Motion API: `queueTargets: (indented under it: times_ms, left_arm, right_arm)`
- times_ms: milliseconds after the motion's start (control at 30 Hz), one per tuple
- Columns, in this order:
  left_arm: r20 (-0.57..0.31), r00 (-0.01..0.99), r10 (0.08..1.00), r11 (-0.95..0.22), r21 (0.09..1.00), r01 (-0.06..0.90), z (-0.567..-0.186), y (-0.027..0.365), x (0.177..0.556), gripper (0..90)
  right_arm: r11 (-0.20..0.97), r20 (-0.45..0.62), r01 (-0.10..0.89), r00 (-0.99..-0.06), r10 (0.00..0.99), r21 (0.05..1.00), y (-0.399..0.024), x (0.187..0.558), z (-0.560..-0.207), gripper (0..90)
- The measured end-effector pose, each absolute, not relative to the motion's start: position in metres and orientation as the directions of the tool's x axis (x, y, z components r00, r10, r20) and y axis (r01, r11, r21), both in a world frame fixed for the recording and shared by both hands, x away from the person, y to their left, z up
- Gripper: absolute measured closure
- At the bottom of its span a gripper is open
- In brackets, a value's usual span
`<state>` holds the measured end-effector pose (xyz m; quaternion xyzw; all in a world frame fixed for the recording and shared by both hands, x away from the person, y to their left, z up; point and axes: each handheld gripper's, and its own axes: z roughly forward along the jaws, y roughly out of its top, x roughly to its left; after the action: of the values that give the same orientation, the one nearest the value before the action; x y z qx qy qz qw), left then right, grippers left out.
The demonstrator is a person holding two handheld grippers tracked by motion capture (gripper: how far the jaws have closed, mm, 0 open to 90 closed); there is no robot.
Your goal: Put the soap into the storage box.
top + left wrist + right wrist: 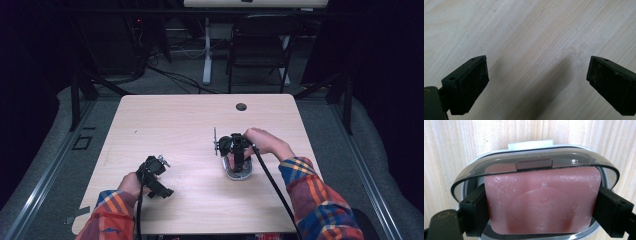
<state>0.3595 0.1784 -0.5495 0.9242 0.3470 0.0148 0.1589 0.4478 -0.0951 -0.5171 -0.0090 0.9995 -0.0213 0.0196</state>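
A pink bar of soap (541, 202) lies in an oval soap case (534, 157) with a smoky clear rim and a white tab at its far edge. My right gripper (541, 207) points straight down into the case, its two black jaws pressed on the bar's left and right sides. From above, that right gripper (237, 152) covers most of the case (239, 174) on the table's right half. Over bare wood at the front left, my left gripper (152, 172) is held low; in its own view the left gripper (537, 80) stands open with nothing between its jaws.
The light wooden table (190, 125) has a cable hole (241, 106) near its far edge. Behind it stand a dark folding chair (260, 45) and a white desk leg (207, 50), with cables on the floor. Black cables trail from both grippers toward the front edge.
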Motion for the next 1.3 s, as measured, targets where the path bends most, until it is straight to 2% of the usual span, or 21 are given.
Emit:
queueTargets:
  times_ms: [400, 667, 1000, 1300]
  left_arm:
    - [-0.084, 0.760, 0.644, -0.711, 0.301, 0.636, -0.550, 0.178, 0.360, 3.8]
    - [-0.085, 0.759, 0.646, -0.710, 0.298, 0.638, -0.550, 0.178, 0.359, 3.8]
    - [-0.085, 0.760, 0.645, -0.711, 0.298, 0.637, -0.550, 0.178, 0.359, 3.9]
    - [-0.084, 0.760, 0.645, -0.712, 0.297, 0.636, -0.550, 0.177, 0.359, 3.9]
  right_arm:
    - [0.998, -0.034, 0.005, -0.999, 0.003, -0.062, -0.094, 0.450, -0.519, 12.8]
    - [1.000, -0.025, 0.020, -0.999, 0.019, -0.006, -0.097, 0.450, -0.511, 12.0]
    - [0.999, -0.038, 0.027, -0.999, 0.028, 0.017, -0.101, 0.446, -0.500, 11.0]
    - [0.997, -0.063, 0.036, -0.997, 0.041, 0.073, -0.114, 0.438, -0.479, 6.7]
